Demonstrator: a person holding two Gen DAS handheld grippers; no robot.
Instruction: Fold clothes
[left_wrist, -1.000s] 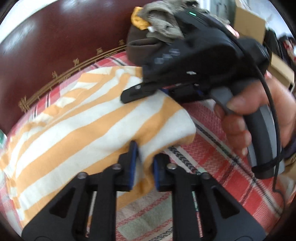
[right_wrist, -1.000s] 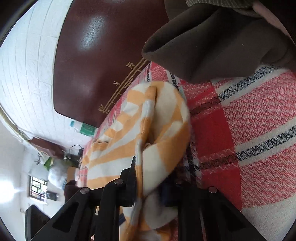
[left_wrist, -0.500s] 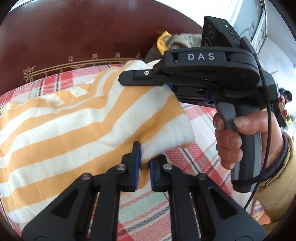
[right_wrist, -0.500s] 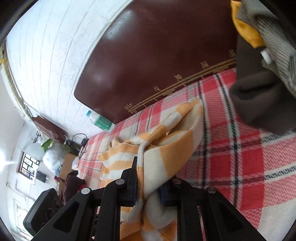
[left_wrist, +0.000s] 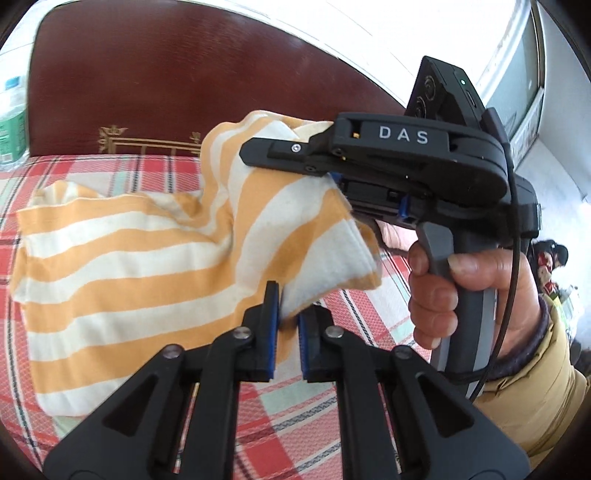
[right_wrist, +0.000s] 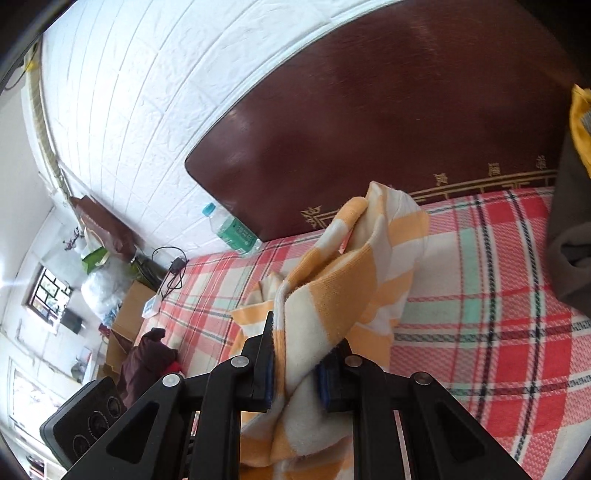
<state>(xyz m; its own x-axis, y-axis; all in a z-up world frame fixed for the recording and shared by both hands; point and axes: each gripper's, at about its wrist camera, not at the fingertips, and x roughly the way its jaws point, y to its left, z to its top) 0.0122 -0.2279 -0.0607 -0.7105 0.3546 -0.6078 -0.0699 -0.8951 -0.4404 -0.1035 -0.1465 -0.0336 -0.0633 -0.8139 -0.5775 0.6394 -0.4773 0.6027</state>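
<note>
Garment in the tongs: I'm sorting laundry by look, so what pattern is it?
Orange and cream stripes on the garment, clearest in the left wrist view.

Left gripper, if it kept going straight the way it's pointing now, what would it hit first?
The left gripper is already shut on the striped garment. Past that cloth, the right gripper seems next in line, though depth is unclear.

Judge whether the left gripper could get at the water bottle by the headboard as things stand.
Probably not: the left gripper is shut on the striped garment, and the water bottle stands off at the bed's far edge.
</note>
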